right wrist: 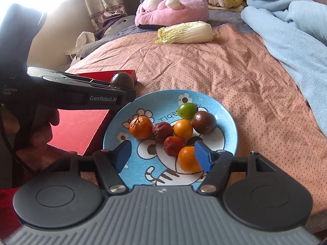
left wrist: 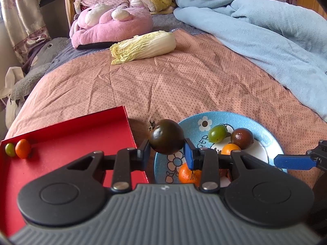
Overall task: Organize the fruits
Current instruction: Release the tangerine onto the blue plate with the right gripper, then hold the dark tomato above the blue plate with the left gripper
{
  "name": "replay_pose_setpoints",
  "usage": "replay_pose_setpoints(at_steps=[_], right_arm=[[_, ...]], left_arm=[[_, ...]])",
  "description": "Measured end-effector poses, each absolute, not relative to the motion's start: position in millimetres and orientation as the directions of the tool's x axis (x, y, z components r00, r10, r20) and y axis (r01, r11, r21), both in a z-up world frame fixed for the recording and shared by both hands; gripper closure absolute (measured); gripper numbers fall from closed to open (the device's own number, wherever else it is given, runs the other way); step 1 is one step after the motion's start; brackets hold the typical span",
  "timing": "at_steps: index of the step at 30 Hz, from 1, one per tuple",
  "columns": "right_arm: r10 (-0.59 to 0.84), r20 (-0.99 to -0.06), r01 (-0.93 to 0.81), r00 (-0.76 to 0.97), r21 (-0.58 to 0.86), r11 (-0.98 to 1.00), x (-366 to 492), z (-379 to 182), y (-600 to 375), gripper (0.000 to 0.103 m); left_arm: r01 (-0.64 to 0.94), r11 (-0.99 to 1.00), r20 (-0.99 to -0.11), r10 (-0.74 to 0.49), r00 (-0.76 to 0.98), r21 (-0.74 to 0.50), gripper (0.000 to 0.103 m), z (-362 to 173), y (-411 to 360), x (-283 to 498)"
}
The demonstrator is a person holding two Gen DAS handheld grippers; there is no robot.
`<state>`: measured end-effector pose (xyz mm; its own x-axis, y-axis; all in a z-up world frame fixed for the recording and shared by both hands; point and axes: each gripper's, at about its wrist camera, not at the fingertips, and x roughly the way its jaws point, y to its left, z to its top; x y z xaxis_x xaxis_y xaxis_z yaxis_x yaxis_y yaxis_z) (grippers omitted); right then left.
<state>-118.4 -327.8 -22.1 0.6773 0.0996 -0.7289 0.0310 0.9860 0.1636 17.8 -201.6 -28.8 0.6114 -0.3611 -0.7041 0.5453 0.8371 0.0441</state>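
My left gripper [left wrist: 167,150] is shut on a dark brown-green tomato [left wrist: 166,136], held above the gap between the red tray [left wrist: 67,134] and the blue cartoon plate [left wrist: 263,134]. The tray holds a small green fruit [left wrist: 9,149] and an orange one [left wrist: 23,148] in its far left corner. My right gripper [right wrist: 161,155] is open and empty, low over the plate [right wrist: 224,110], with an orange fruit [right wrist: 187,159] against its right finger. The plate holds several small fruits: orange, red, green and a dark tomato [right wrist: 204,122]. The held tomato also shows in the right wrist view [right wrist: 122,79].
Everything lies on a bed with a pink dotted cover [left wrist: 184,77]. A napa cabbage [left wrist: 143,47] lies farther back. A pink plush toy [left wrist: 110,26] and a light blue blanket [left wrist: 265,30] fill the back and right side. A grey plush [left wrist: 40,61] lies at the left edge.
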Motion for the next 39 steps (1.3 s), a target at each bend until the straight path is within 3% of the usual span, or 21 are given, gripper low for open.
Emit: replay_pose_setpoints(at_steps=[6, 39], right_arm=[[0.111, -0.731, 0.042, 0.673, 0.187, 0.981, -119.8, -24.6, -329.8, 0.021], [0.087, -0.746, 0.079, 0.660, 0.184, 0.980, -134.4, -25.7, -349.3, 0.020]], left_arm=[[0.573, 0.818, -0.707, -0.380, 0.596, 0.044, 0.065, -29.8, -203.4, 13.0], [0.672, 0.736, -0.735, -0.412, 0.538, 0.080, 0.065, -42.8, -222.3, -8.0]])
